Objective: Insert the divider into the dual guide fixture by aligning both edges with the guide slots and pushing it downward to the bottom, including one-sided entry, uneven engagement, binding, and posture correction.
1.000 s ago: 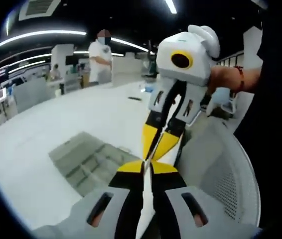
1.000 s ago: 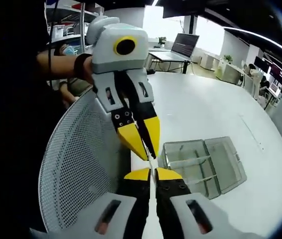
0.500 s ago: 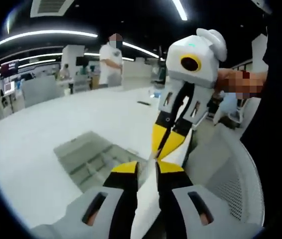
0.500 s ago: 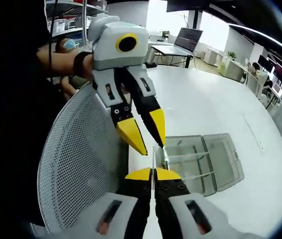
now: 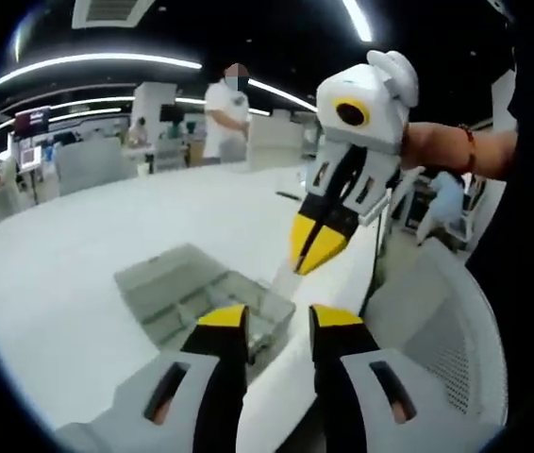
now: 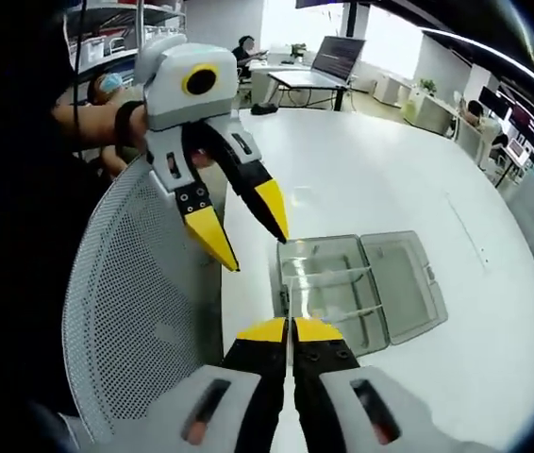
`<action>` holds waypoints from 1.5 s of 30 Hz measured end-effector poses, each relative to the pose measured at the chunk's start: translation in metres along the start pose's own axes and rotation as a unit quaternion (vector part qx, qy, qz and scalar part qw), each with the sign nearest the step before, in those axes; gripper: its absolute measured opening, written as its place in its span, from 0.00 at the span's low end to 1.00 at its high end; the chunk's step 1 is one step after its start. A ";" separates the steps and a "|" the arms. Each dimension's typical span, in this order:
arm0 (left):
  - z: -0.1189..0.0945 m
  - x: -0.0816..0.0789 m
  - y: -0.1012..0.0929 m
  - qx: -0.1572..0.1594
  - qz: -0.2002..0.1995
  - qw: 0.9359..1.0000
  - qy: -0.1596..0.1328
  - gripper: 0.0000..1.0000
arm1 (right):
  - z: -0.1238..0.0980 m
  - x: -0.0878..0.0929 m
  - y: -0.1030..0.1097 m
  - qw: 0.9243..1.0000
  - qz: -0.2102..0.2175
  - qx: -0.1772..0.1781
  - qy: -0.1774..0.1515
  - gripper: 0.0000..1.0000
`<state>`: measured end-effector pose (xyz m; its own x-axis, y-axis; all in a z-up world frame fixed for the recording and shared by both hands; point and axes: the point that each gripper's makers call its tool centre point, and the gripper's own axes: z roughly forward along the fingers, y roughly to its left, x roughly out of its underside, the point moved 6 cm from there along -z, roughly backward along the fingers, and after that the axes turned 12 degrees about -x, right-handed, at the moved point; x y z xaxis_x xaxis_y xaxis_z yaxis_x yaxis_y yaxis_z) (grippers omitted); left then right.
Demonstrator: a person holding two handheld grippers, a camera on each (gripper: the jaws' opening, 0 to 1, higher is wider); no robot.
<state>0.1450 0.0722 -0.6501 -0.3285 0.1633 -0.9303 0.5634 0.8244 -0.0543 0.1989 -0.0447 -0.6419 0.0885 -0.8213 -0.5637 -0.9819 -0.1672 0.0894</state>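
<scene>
Left gripper [image 6: 234,219]: fingers spread wide apart, nothing between them; seen from the right gripper view it hangs above and to the side of the fixture, and its own view [image 5: 279,321] shows both yellow tips parted.
Right gripper [image 6: 291,330]: fingers pressed together on the thin clear divider; in the left gripper view [image 5: 312,253] the closed yellow tips pinch the top of the sheet.
Divider [image 5: 284,276]: a thin clear sheet hanging from the right fingers, its lower edge just at the near rim of the fixture; whether it touches the rim I cannot tell.
Dual guide fixture [image 6: 357,293]: clear lidded box on the white desk [image 6: 390,189], lid open to the far side, cross pieces inside, lying just beyond the right fingertips.
Mesh chair back [image 6: 144,321]: white, perforated, beside the left fingers, near the desk edge.
Step judged: the divider is carried by one gripper toward the slots; not yet entered.
Risk: held by a single pinch at the top, the sheet may swing or tilt, so one edge could catch its slot first and bind; a push down on such a skew would probably jam it or shift the light box along the desk.
Change since a second ago: the left fingers, then closed on the sheet together with the right, have let go and drawn back; the right alone holds it now.
</scene>
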 end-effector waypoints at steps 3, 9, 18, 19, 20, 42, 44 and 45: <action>0.001 0.001 0.003 -0.009 -0.003 1.000 0.003 0.29 | 0.000 0.002 -0.006 1.000 0.010 -0.002 0.001 0.00; 0.001 0.001 0.005 -0.019 -0.006 1.000 0.001 0.34 | -0.003 0.005 -0.016 1.000 0.012 0.000 0.016 0.00; 0.000 0.004 0.005 -0.034 -0.014 0.999 -0.001 0.41 | -0.002 0.006 -0.030 0.999 -0.004 0.001 0.048 0.00; 0.000 0.005 0.005 -0.035 -0.015 0.999 0.000 0.42 | -0.002 0.006 -0.031 0.999 -0.005 0.000 0.052 0.00; -0.001 0.005 0.005 -0.036 -0.015 0.999 0.001 0.43 | -0.001 0.007 -0.032 0.998 -0.007 -0.002 0.054 0.00; 0.004 0.012 0.007 -0.048 -0.025 0.998 0.011 0.69 | 0.009 0.019 -0.047 0.993 -0.022 -0.026 0.110 0.00; 0.004 0.013 0.007 -0.046 -0.025 0.999 0.011 0.71 | 0.010 0.020 -0.050 0.993 -0.021 -0.026 0.109 0.00; 0.004 0.014 0.008 -0.045 -0.027 0.999 0.012 0.73 | 0.011 0.020 -0.050 0.993 -0.020 -0.027 0.110 0.00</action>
<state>0.1480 0.0785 -0.6647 -0.3757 0.1303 -0.9175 0.4747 0.8774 -0.0697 0.2485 -0.0469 -0.6664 0.1678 -0.9115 -0.3754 -0.9670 -0.2262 0.1171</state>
